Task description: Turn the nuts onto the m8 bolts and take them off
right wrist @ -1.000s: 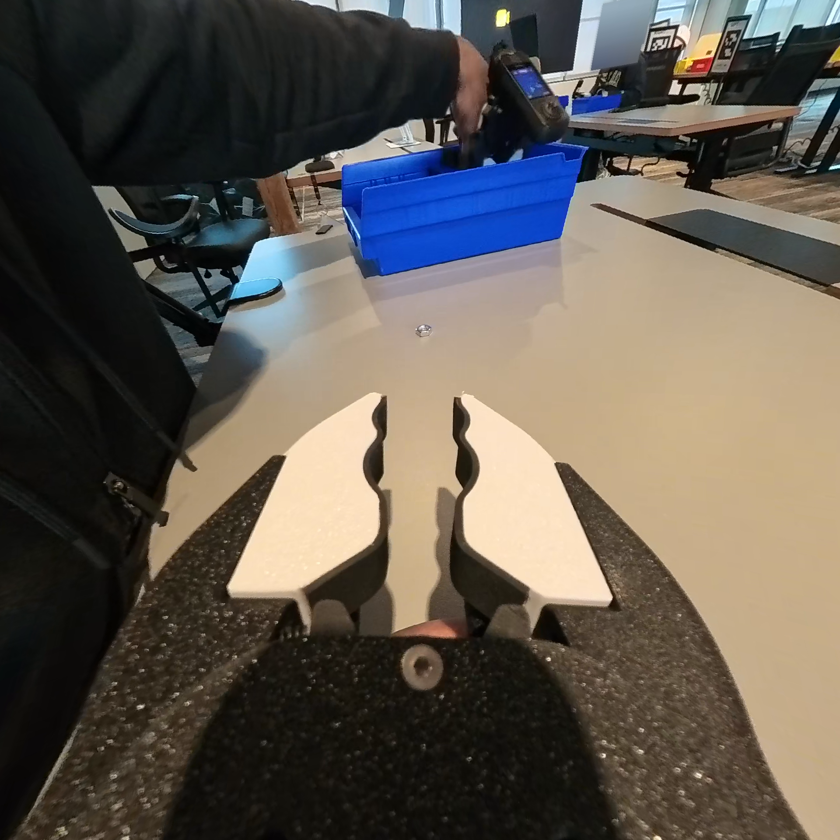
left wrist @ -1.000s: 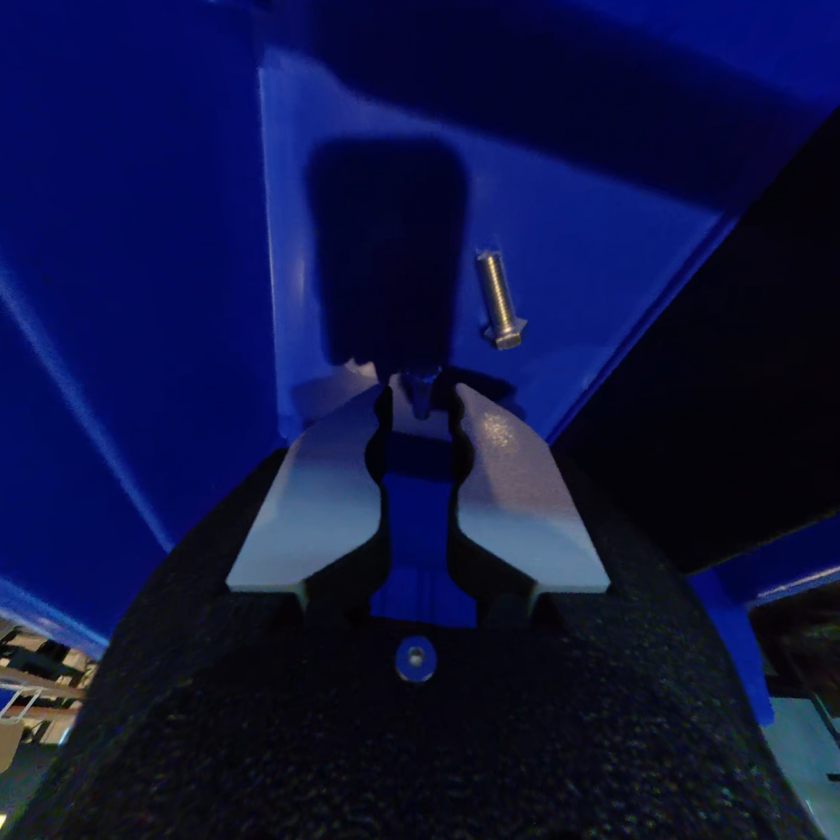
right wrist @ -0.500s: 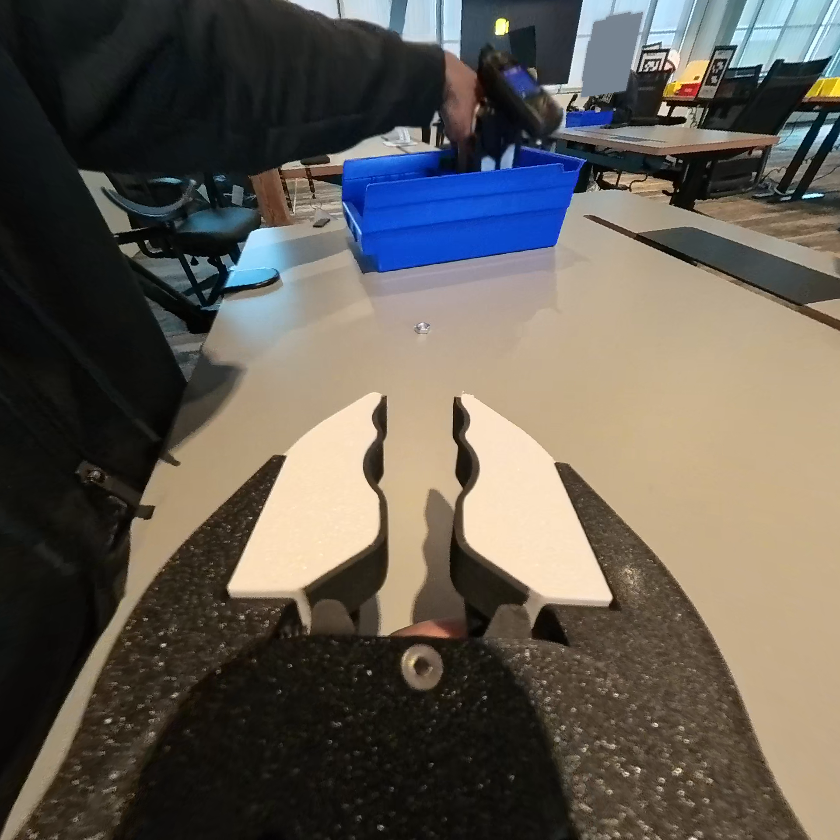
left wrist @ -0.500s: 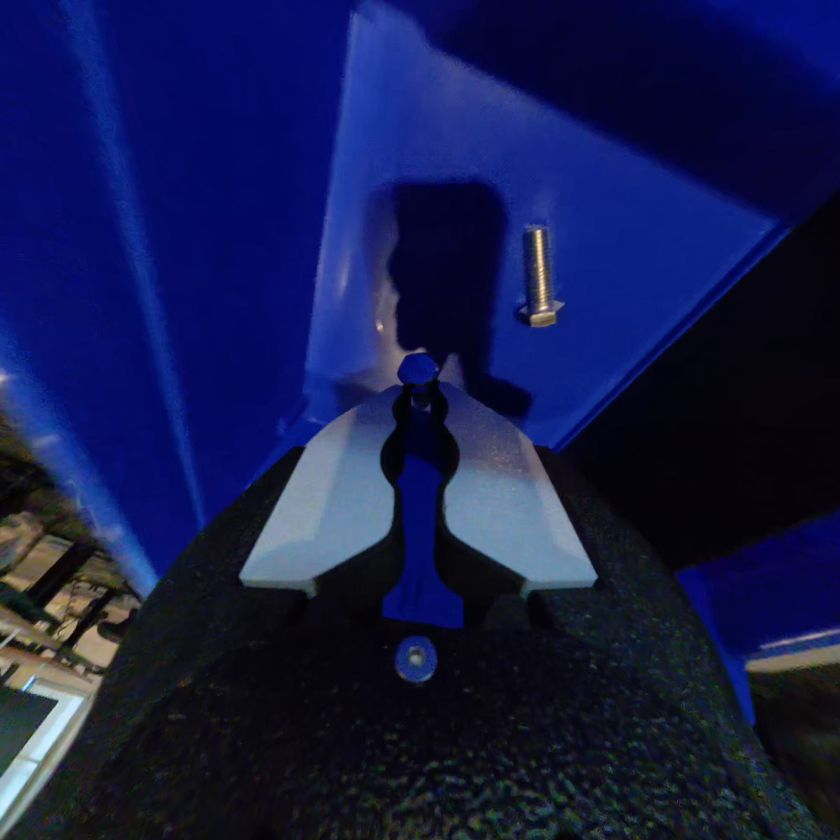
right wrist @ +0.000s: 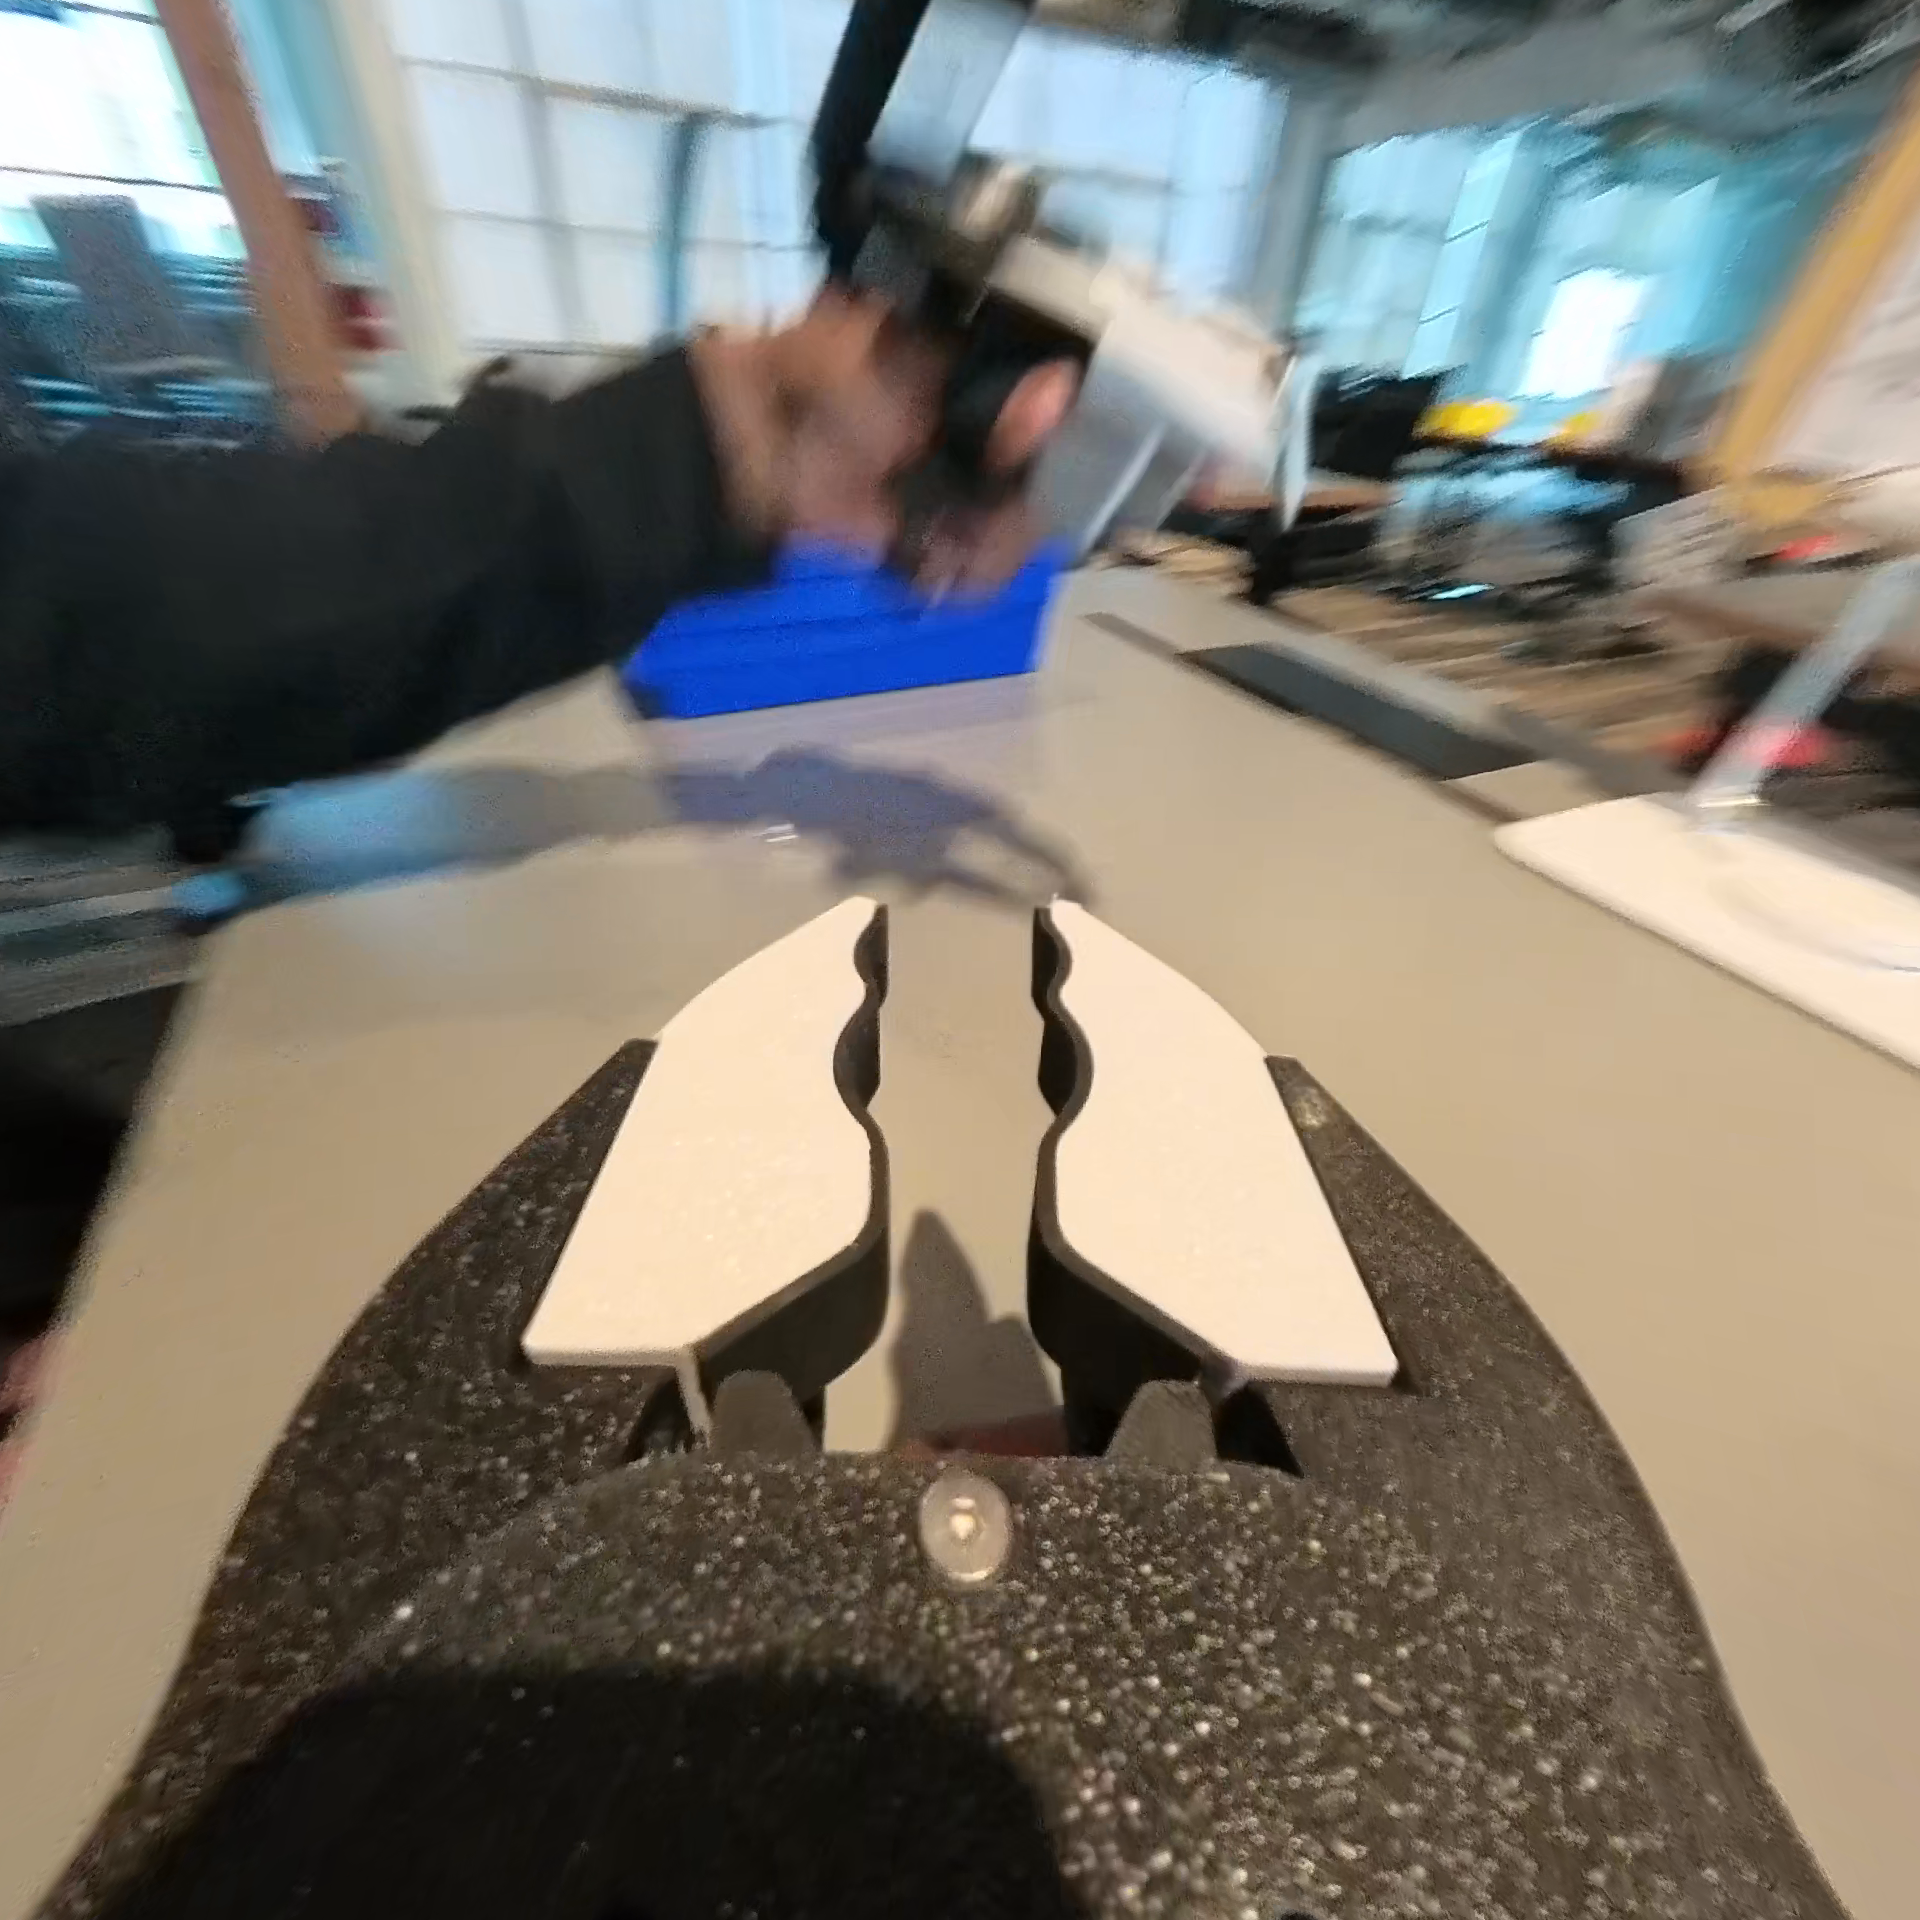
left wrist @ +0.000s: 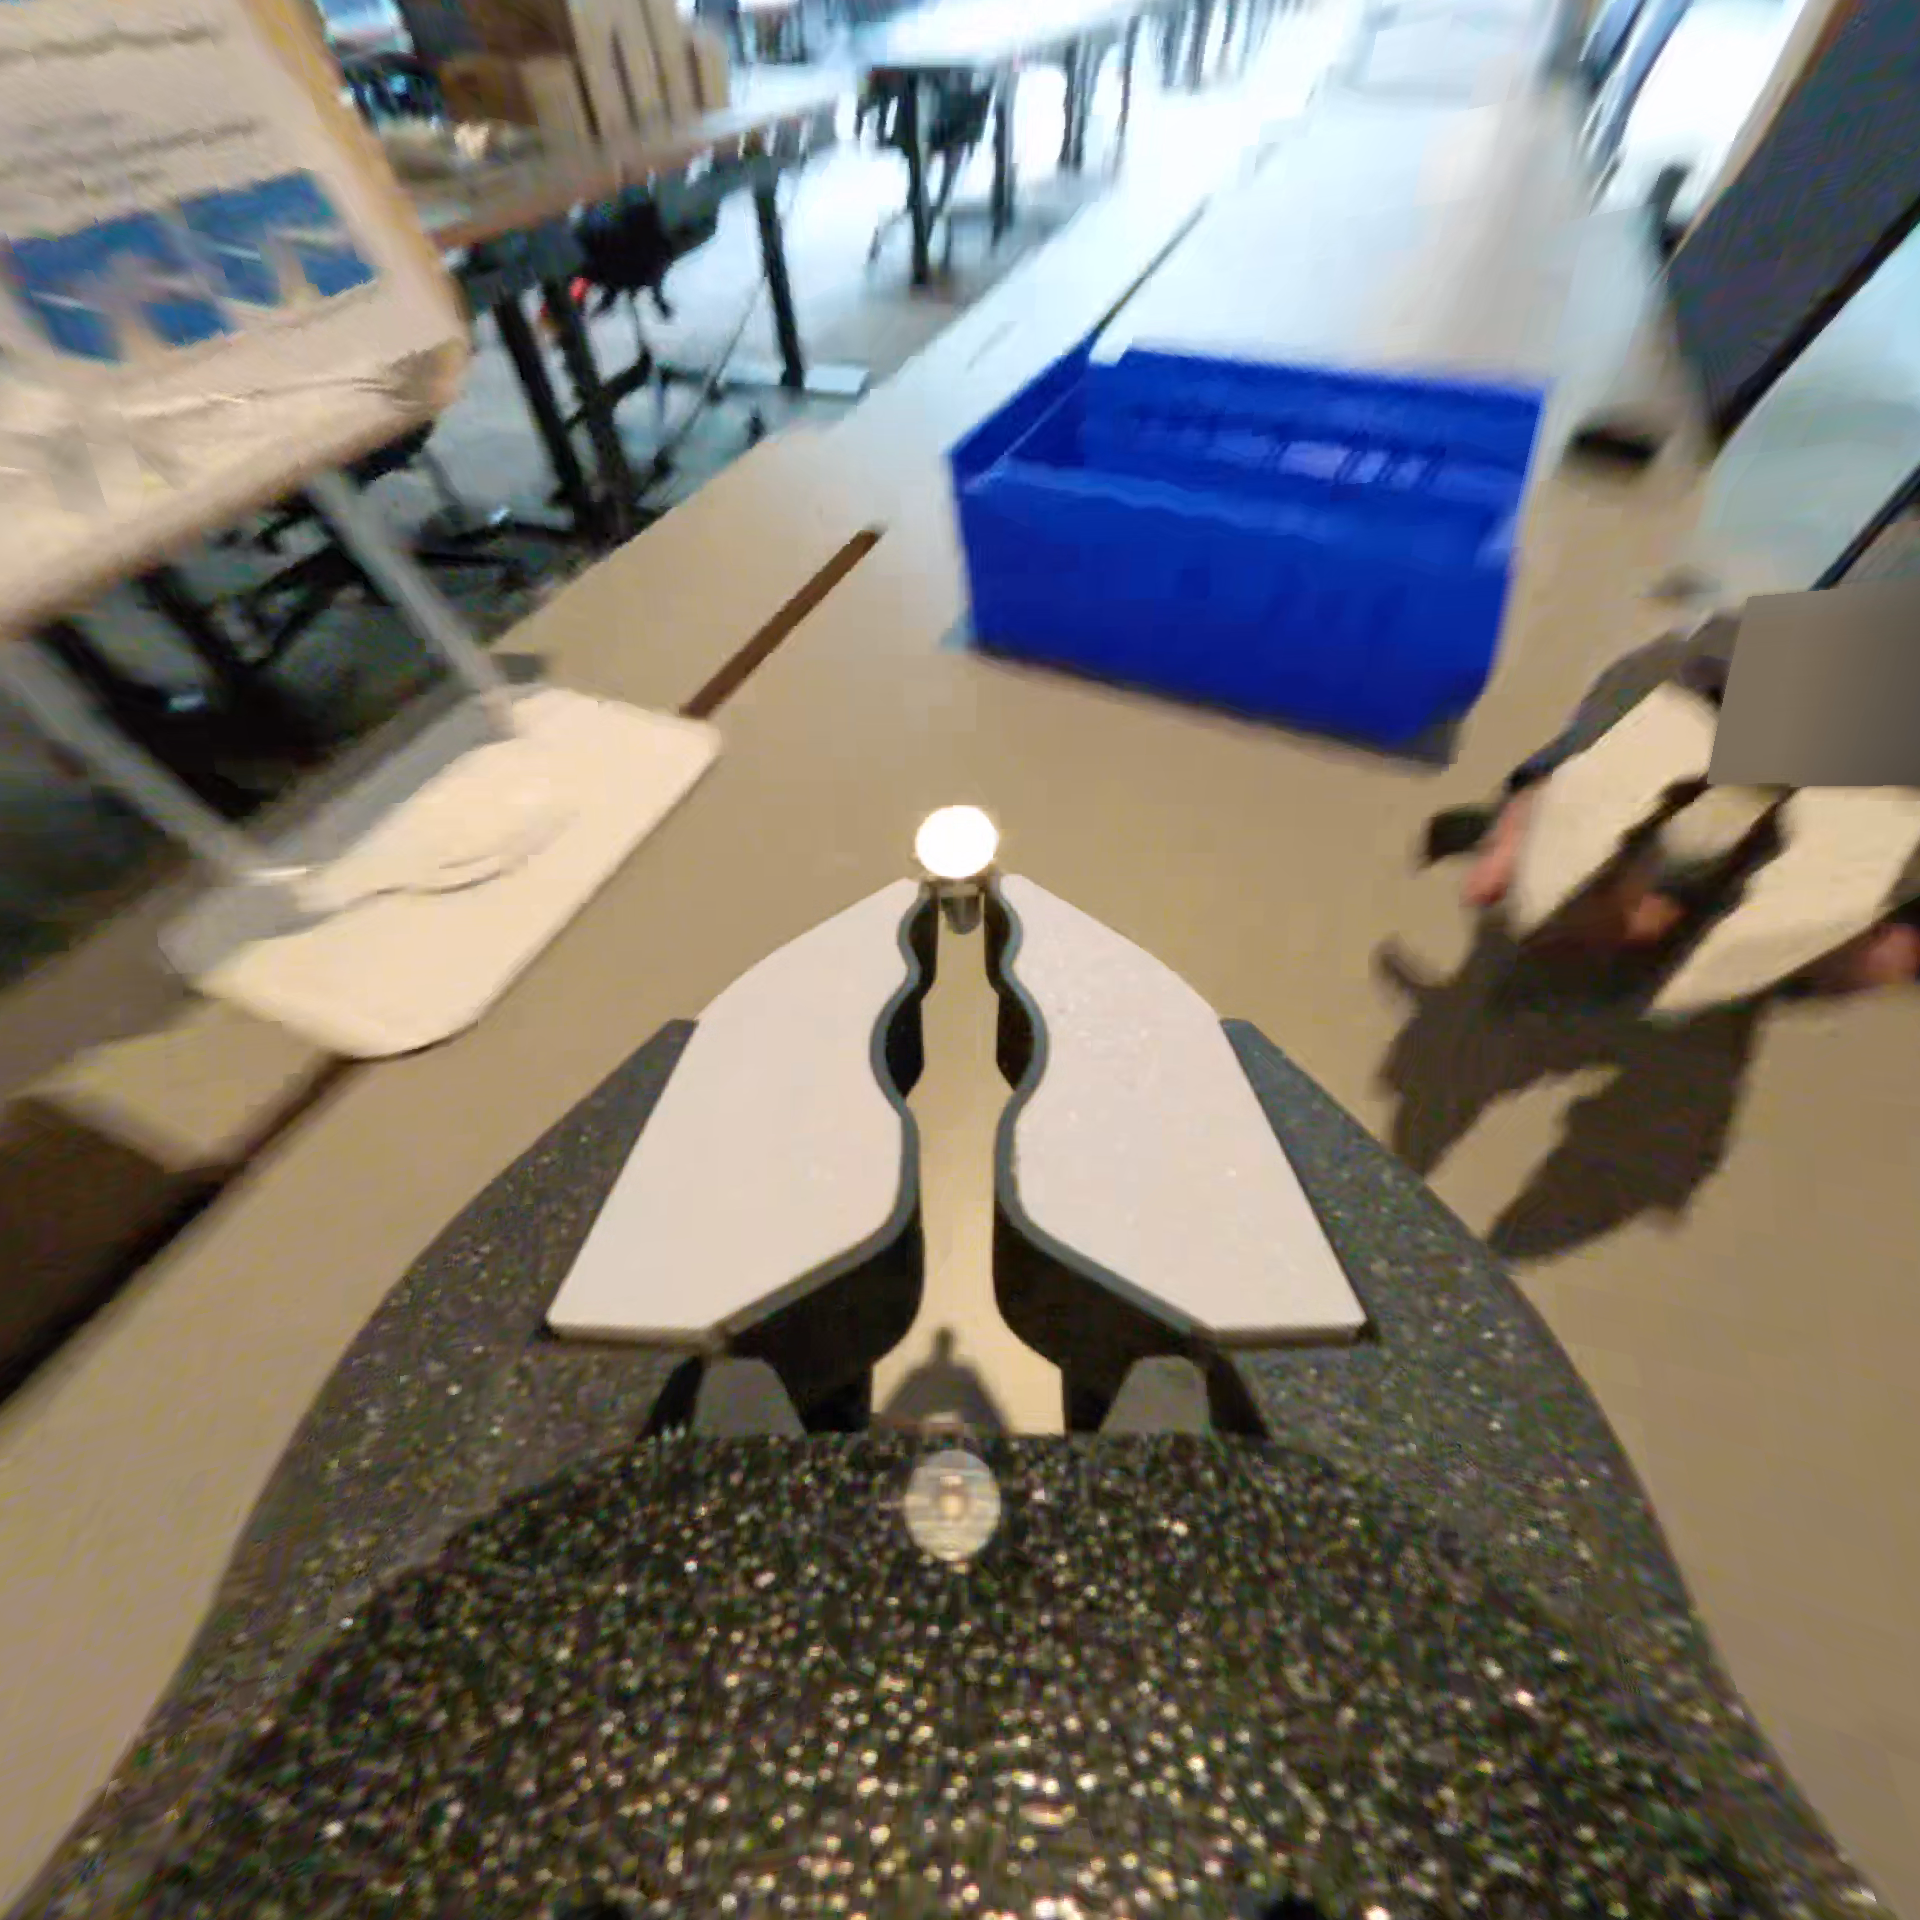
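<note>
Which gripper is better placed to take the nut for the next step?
Right, probably. The left gripper is shut on the bolt, so it is busy. The right gripper is open and empty, low over the table. The nut itself is not clear in these blurred views.

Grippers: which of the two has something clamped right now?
The left gripper: its fingertips are pinched on a bolt, shiny head poking out past them. The right gripper stands open, with only bare table in the gap.
</note>
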`<action>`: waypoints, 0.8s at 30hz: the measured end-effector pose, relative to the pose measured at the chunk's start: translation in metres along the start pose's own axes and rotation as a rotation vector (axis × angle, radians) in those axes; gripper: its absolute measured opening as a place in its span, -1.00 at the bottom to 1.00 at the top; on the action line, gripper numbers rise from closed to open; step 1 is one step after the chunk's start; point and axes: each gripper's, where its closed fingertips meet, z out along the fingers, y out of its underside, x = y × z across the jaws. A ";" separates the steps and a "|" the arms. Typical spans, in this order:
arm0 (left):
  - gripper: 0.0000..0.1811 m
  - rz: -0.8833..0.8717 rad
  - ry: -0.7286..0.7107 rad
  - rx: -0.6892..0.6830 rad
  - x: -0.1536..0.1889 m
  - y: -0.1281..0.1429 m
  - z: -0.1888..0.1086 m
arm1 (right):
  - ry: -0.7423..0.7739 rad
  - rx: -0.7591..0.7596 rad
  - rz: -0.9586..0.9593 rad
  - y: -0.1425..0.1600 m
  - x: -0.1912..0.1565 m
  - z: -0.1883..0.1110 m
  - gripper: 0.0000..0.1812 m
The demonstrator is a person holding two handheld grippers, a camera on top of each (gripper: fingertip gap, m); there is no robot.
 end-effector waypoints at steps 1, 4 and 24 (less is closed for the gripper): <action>-0.91 -0.077 0.008 0.065 0.019 0.004 0.023 | 0.051 0.012 -0.018 -0.003 0.008 -0.005 -0.71; -0.91 -0.230 -0.058 0.204 0.057 0.022 0.065 | 0.182 0.047 -0.042 -0.009 0.034 -0.022 -0.71; -0.91 -0.146 -0.218 -0.392 0.121 0.131 0.099 | 0.241 -0.130 0.127 0.034 0.057 -0.020 -0.70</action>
